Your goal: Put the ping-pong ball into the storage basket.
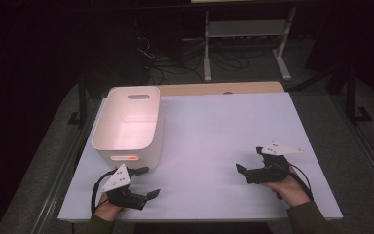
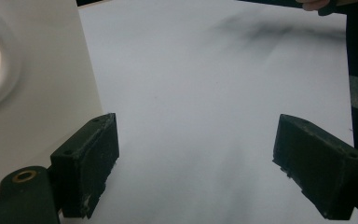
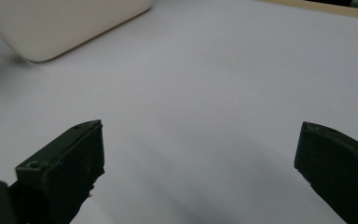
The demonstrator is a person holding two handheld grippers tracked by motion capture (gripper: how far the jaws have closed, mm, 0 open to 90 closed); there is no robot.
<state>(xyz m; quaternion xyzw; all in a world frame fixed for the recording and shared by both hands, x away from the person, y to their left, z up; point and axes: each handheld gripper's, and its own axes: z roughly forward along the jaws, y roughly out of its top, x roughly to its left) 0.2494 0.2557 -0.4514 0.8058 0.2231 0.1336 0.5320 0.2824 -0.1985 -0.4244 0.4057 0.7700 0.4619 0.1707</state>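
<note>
Bin [image 1: 126,124] | I see it at 10 o'clock on the table [image 1: 224,141], upright | left gripper [image 1: 147,183] at 7 o'clock just beside the bin, jaws spread, nothing between | right gripper [image 1: 247,165] at 4 o'clock, well apart, jaws spread, nothing held

Dark room; white-topped table [image 1: 214,122] on grey floor [image 1: 365,146]; behind the table, a white metal stand [image 1: 246,29] and tangled cables [image 1: 175,63].
</note>
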